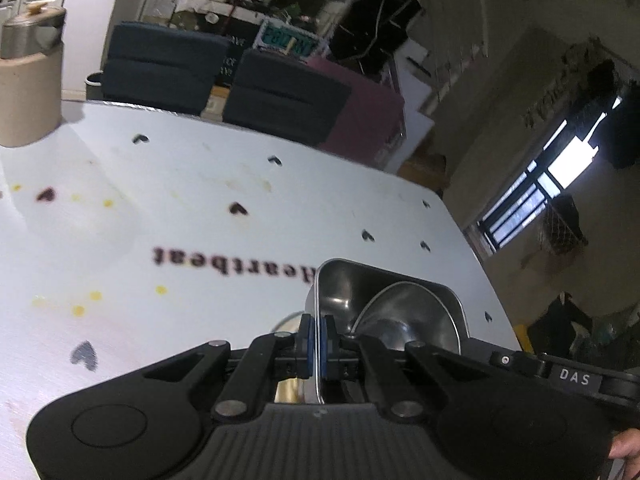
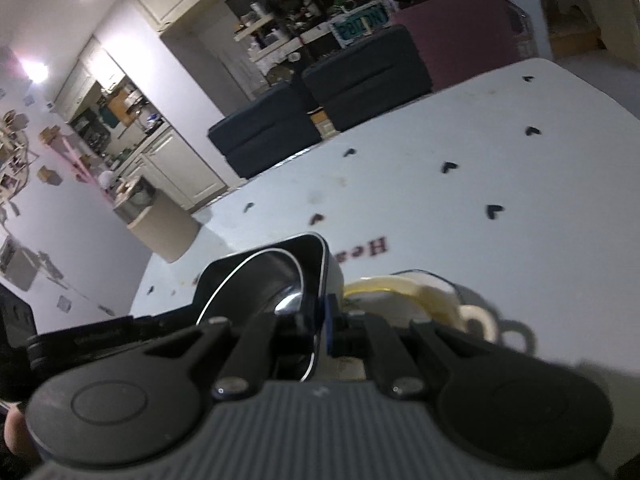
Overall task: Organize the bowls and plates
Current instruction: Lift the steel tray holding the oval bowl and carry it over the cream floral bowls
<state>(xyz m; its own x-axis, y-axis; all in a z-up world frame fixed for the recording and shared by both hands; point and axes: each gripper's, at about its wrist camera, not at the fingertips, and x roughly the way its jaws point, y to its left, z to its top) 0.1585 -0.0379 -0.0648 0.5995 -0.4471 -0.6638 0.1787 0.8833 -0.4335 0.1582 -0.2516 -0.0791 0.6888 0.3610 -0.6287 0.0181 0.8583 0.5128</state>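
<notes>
Both grippers hold one rectangular steel tray (image 1: pixel 340 292) above the white table (image 1: pixel 200 200). My left gripper (image 1: pixel 318 336) is shut on the tray's left rim, blue pads pinching the thin wall. A round steel bowl (image 1: pixel 404 312) leans inside the tray. In the right wrist view my right gripper (image 2: pixel 322 316) is shut on the tray's (image 2: pixel 316 252) right rim, with the round bowl (image 2: pixel 256 280) inside it. Just right of the tray, a white and yellow dish (image 2: pixel 400 292) with a ring handle sits on the table (image 2: pixel 440 220).
A beige canister (image 1: pixel 28 92) with a metal lid stands at the table's far left corner, and shows as the beige canister (image 2: pixel 164 232) in the right wrist view. Two dark chairs (image 1: pixel 160 64) stand beyond the far edge. The tablecloth has heart prints and yellow stains.
</notes>
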